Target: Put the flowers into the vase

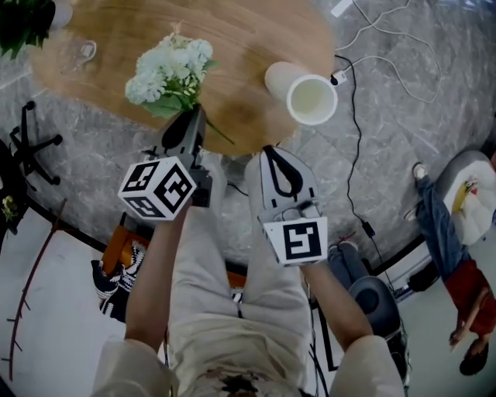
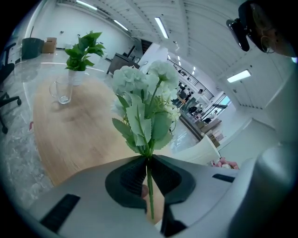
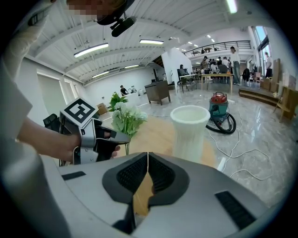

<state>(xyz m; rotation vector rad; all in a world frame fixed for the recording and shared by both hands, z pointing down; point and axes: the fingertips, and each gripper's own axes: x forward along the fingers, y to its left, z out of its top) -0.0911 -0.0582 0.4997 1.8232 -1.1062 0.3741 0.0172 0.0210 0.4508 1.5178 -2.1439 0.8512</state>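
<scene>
Nearest to you, your left arm point(image 1: 151, 287) and your right arm point(image 1: 333, 302) are reaching forward from the bottom of the head view, each one carrying a gripper with its marker cube turned toward you.

At the far left, a potted plant point(image 1: 22, 23) is standing at the far corner of the round wooden worktop point(image 1: 248, 43), and a clear glass point(image 1: 80, 53) is standing just beside it. Next to the right, you are holding the left gripper point(image 1: 194, 112) over the near edge of the worktop. Its jaws are clenched on the thin green stem point(image 2: 150, 195) of the flowers point(image 1: 167, 70). The pads are pressing the stem from both sides just under the leaves, and the lower end is hanging free below them. The white blooms are standing up above the jaws, tilted a little. The flowers are in the air, left of the vase and well apart from it.

The right gripper point(image 1: 271, 149) is hovering beside the left one, near the worktop edge. Its jaws are pressed together with nothing between them.

Further right, the white vase point(image 1: 306, 93) is standing upright on the worktop, near its right edge, with its mouth facing up. Behind it, white cables point(image 1: 380, 46) are lying on the grey marble floor point(image 1: 434, 116), and in the right gripper view a vacuum cleaner point(image 3: 221, 114) is standing on that floor.
</scene>
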